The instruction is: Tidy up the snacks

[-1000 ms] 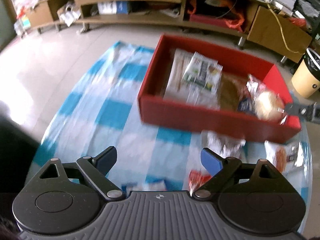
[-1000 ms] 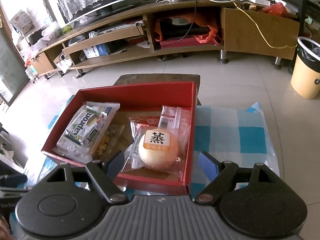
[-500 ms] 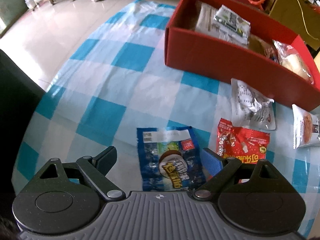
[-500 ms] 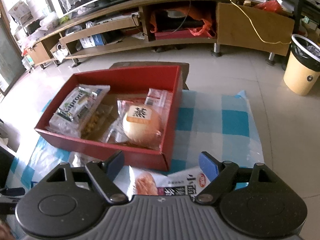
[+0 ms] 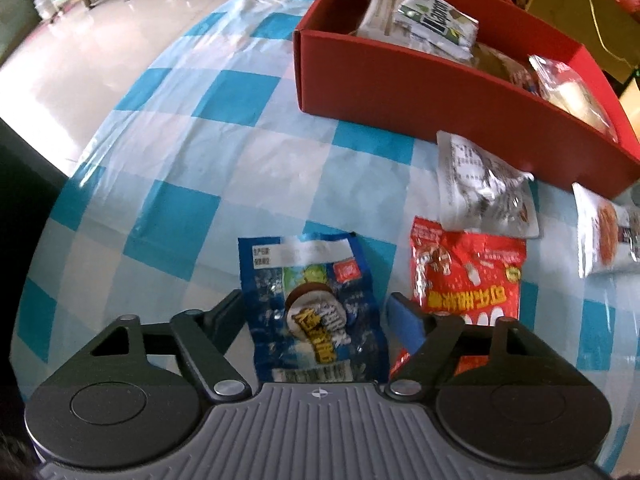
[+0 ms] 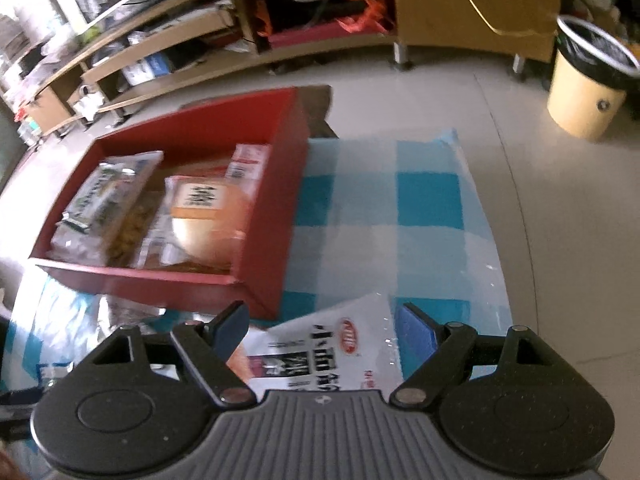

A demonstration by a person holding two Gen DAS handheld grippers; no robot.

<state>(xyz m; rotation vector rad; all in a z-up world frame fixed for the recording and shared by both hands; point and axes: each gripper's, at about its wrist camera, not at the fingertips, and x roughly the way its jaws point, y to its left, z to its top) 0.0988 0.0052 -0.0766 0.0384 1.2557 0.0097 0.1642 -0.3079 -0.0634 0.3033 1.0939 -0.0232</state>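
Looking down along our two grippers, we see a table spread with a blue-and-white checked cloth [image 5: 224, 152], and on its far part a red cardboard box [image 5: 420, 92] with low walls. Inside the box lie a green-and-white snack packet [image 5: 436, 20] on top of a paler pack, and a round bun in clear wrap [image 6: 208, 220] at the right end, close against the side wall.

In front of the box, four packets lie loose on the cloth. A silver printed pouch [image 5: 480, 188] sits nearest the box's front wall, crumpled. Just below it lies a red snack bag [image 5: 468, 276] with yellow lettering, its top edge under the silver pouch's lower edge. To the right is a white bread packet [image 6: 340, 348] with dark characters and a red oval logo. To the left of the red bag lies a blue snack packet [image 5: 316, 300], lengthwise toward us.

Our left gripper [image 5: 316, 312] points steeply down with the blue packet between its fingers; the jaws are closing, and both pads stand at the packet's edges, though we cannot tell that they press it. Our right gripper [image 6: 320, 328] hangs over the white bread packet, jaws apart on either side of it, gripping nothing
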